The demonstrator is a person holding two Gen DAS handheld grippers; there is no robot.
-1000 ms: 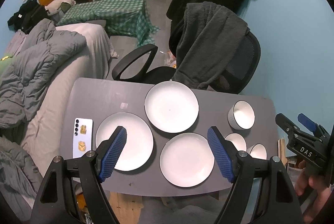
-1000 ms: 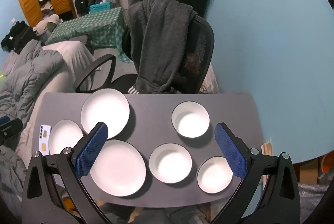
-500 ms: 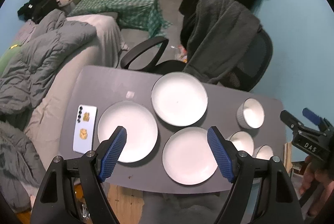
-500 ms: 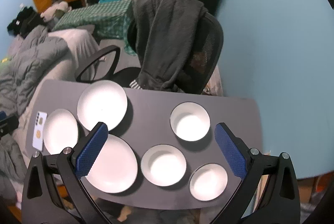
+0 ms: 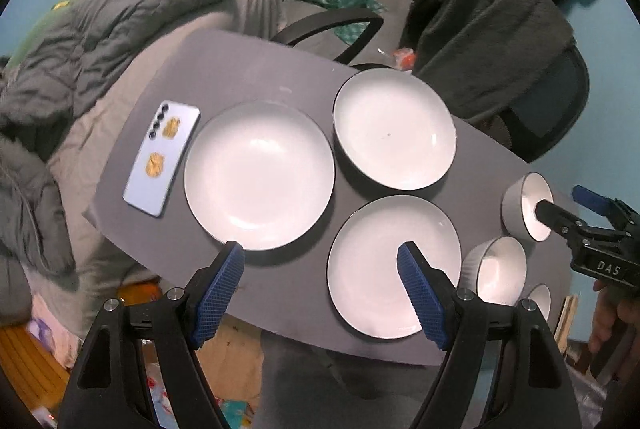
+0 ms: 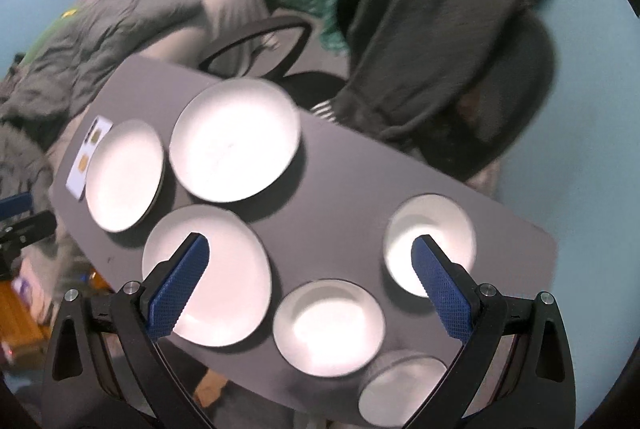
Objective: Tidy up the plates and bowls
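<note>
Three white plates lie on the grey table [image 5: 260, 69]: a left plate [image 5: 258, 175], a far plate [image 5: 394, 127] and a near plate [image 5: 384, 261]. Three white bowls stand at the right: far bowl [image 5: 524, 205], middle bowl [image 5: 494, 269], near bowl [image 5: 540, 299]. My left gripper [image 5: 320, 289] is open and empty above the near table edge, between the left and near plates. My right gripper [image 6: 310, 281] is open and empty above the near plate [image 6: 228, 277], middle bowl [image 6: 328, 327] and far bowl [image 6: 430, 243]; it also shows at the right of the left wrist view [image 5: 576, 213].
A phone [image 5: 162, 157] lies at the table's left end. An office chair [image 5: 552, 109] draped with a dark garment [image 5: 488, 41] stands behind the table. A bed with grey quilts [image 5: 100, 41] is at the left. The blue wall [image 6: 580, 149] is at the right.
Both grippers have moved down and closer to the table, tilting clockwise; the plates and bowls look larger. Both stay open and empty. The dishes have not moved.
</note>
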